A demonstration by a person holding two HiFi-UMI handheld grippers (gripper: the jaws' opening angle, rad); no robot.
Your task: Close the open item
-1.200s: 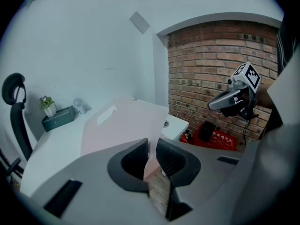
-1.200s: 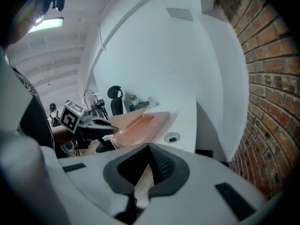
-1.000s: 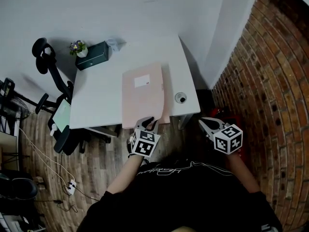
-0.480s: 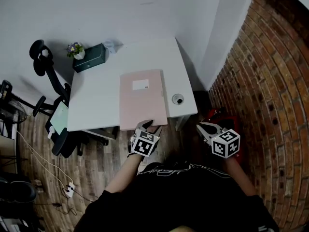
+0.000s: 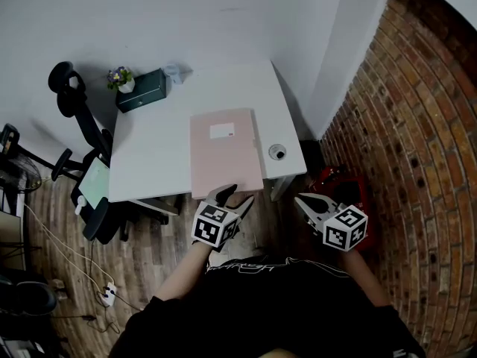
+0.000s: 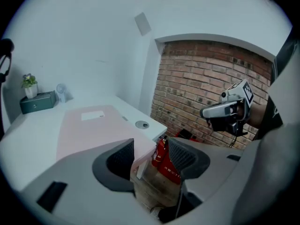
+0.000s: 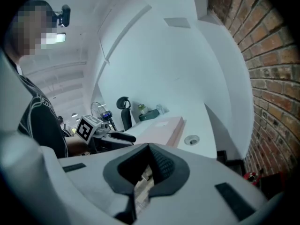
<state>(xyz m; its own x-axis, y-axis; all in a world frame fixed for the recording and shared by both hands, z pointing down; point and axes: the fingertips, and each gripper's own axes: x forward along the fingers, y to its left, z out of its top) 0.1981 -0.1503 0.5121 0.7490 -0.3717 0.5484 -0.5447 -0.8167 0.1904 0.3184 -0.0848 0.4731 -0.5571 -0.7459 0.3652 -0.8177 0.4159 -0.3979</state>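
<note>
A flat pink folder (image 5: 223, 155) seemed closed on the white desk (image 5: 156, 148) by a red brick wall (image 5: 417, 125). The left gripper (image 5: 235, 194) was opening, the folder's corner between its jaws; the right gripper (image 5: 300, 201) was clenched, empty.

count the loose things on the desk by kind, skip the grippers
folder: 1
green box: 1
potted plant: 1
small pale item by the box, too small to identify: 1
total: 4
</note>
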